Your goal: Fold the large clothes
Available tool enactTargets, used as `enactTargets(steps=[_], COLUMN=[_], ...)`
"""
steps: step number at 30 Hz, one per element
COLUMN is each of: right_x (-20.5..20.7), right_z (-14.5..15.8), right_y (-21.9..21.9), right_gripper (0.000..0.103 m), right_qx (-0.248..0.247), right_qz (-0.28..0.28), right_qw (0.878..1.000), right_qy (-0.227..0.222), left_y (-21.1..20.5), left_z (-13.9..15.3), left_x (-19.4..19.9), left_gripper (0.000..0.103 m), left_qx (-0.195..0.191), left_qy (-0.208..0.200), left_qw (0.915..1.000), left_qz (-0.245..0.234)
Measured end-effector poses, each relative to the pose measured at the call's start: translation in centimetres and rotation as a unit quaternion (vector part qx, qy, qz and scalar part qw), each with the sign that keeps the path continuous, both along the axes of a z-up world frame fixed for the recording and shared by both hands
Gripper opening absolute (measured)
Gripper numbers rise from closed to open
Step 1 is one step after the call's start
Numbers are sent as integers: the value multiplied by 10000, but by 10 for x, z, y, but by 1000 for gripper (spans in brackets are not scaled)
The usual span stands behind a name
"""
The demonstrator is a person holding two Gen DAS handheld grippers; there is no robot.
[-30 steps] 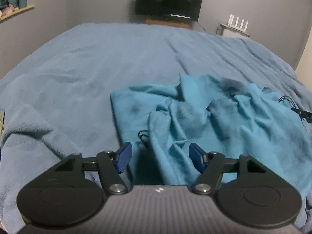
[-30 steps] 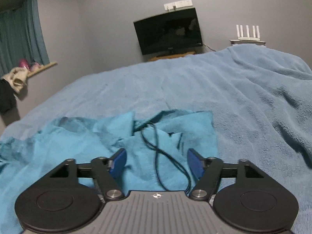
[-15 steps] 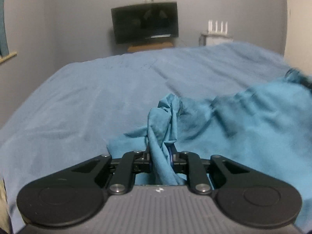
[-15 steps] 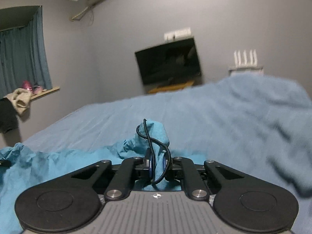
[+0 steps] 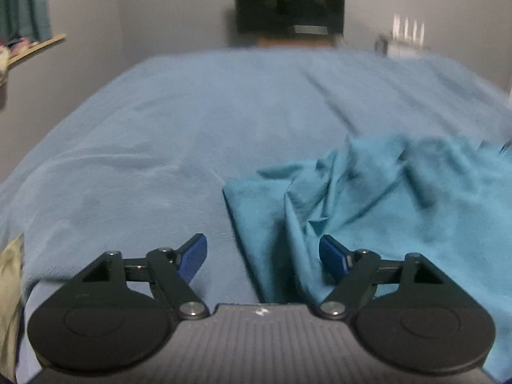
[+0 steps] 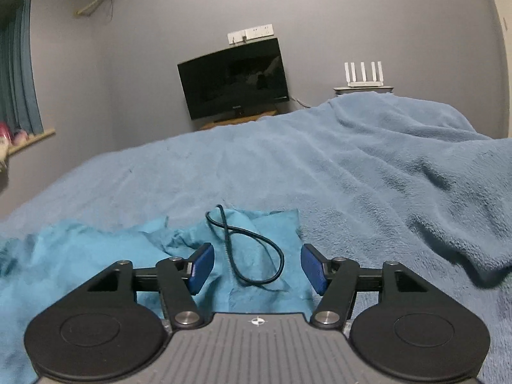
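Observation:
A crumpled teal garment (image 5: 400,198) lies on the blue bed cover (image 5: 192,134). Its left edge runs between the blue pads of my left gripper (image 5: 264,257), which is open and holds nothing. In the right wrist view the garment's (image 6: 96,256) right corner lies under my right gripper (image 6: 257,267), also open and empty. A thin black drawstring loop (image 6: 252,249) rests on the cloth between the right fingers.
The blue cover (image 6: 384,192) bunches into a raised fold at the right. A dark TV (image 6: 233,83) and a white router (image 6: 363,75) stand against the far wall. A curtained window sill (image 6: 19,140) is at the left. A pale cloth (image 5: 9,288) shows at the left edge.
Half a second ago both grippers were shut on lifted garment corners. Now both have opened, and the garment lies lower, spread on the bed.

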State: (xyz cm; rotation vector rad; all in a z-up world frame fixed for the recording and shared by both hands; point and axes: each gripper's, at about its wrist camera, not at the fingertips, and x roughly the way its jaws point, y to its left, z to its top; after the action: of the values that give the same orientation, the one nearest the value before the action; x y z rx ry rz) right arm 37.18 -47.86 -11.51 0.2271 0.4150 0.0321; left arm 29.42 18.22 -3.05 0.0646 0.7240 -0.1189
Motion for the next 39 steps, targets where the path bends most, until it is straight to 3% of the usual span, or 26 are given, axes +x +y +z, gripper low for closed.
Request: enactTargets(steps=[3, 5, 7, 11, 16, 22, 23, 24, 25, 29, 32, 35, 37, 38, 39], right_x=[-22, -35, -48, -71, -101, -133, -136, -139, -141, -142, -138, -136, -134, -132, -131], right_z=[6, 11, 15, 22, 20, 21, 22, 23, 25, 33, 31, 20, 14, 10, 7], right_y=[-4, -4, -1, 8, 22, 23, 21, 17, 10, -26, -46, -50, -48, -46, -44], right_gripper=[63, 63, 63, 62, 62, 61, 59, 59, 59, 61, 62, 60, 60, 57, 34], right_qx=[48, 81, 133, 117, -134, -26, -72, -105, -89, 186, 418, 762, 635, 550, 408], right_qz=[72, 111, 235, 654, 937, 763, 598, 357, 121, -347, -42, 476, 409, 331, 241], right_qw=[9999, 9997, 9991, 9970, 9953, 9970, 9980, 9991, 9997, 9986, 9947, 9858, 9834, 9821, 9812], right_qy=[-117, -202, -314, -399, -186, 128, 165, 178, 180, 345, 937, 1416, 1650, 1774, 1871], left_y=[13, 16, 16, 8, 18, -4, -8, -8, -8, 6, 22, 35, 38, 38, 37], left_z=[18, 19, 15, 6, 20, 4, -2, -8, -13, -19, -26, -31, -34, -34, -34], left_x=[-38, -59, -72, -87, -114, -119, -117, -118, -116, -117, -117, -118, -116, -117, -117], left_gripper=[78, 79, 79, 79, 79, 79, 73, 46, 34, 24, 13, 12, 12, 12, 12], left_qx=[-777, -1384, -1646, -1612, -2037, -1157, -1039, -1027, -1039, -1271, -1393, -1702, -1629, -1584, -1538], left_qy=[-162, -26, 248, 530, 285, 611, 691, 771, 902, 1009, 1170, 1277, 1349, 1362, 1365], left_qw=[9968, 9903, 9858, 9852, 9775, 9896, 9902, 9895, 9886, 9860, 9833, 9770, 9769, 9774, 9779], left_qz=[-57, -149, -220, -228, -463, -591, -630, -657, -610, -387, -69, 158, 288, 329, 382])
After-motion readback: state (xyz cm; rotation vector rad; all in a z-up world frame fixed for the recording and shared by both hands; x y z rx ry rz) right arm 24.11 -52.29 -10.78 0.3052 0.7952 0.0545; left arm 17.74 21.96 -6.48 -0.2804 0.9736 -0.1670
